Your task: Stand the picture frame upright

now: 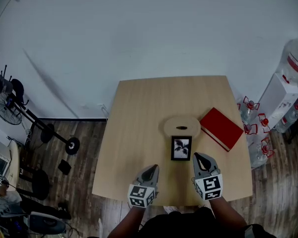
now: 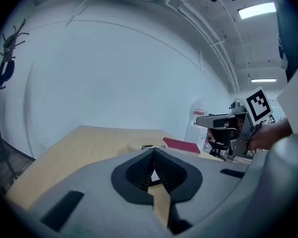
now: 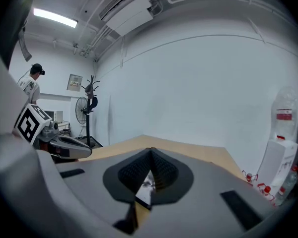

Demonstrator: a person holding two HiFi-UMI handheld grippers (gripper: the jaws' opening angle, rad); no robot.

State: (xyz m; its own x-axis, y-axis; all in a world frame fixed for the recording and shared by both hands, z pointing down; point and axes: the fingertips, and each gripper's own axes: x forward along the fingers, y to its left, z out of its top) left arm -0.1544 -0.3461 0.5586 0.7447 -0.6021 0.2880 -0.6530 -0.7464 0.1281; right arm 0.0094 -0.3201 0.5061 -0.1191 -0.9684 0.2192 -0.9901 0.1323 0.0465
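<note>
A small black picture frame [image 1: 181,148] with a dark leaf print on white sits at the table's middle, its face toward me. I cannot tell whether it stands or lies flat. Just behind it lies a pale oval wooden board [image 1: 181,125] with a dark slot. My left gripper [image 1: 153,168] is shut and empty, near the front edge, left of the frame. The right gripper [image 1: 198,156] is also shut and empty, just right of the frame's lower corner, not touching it. Through the right gripper's [image 3: 150,150] jaw gap the print [image 3: 146,186] shows. The left gripper [image 2: 153,150] points at the board.
A red book [image 1: 221,128] lies at an angle right of the board. The wooden table [image 1: 139,123] stands against a white wall. Water bottles [image 1: 253,114] and a dispenser [image 1: 278,97] stand on the floor to the right, a fan and stand [image 1: 20,108] to the left.
</note>
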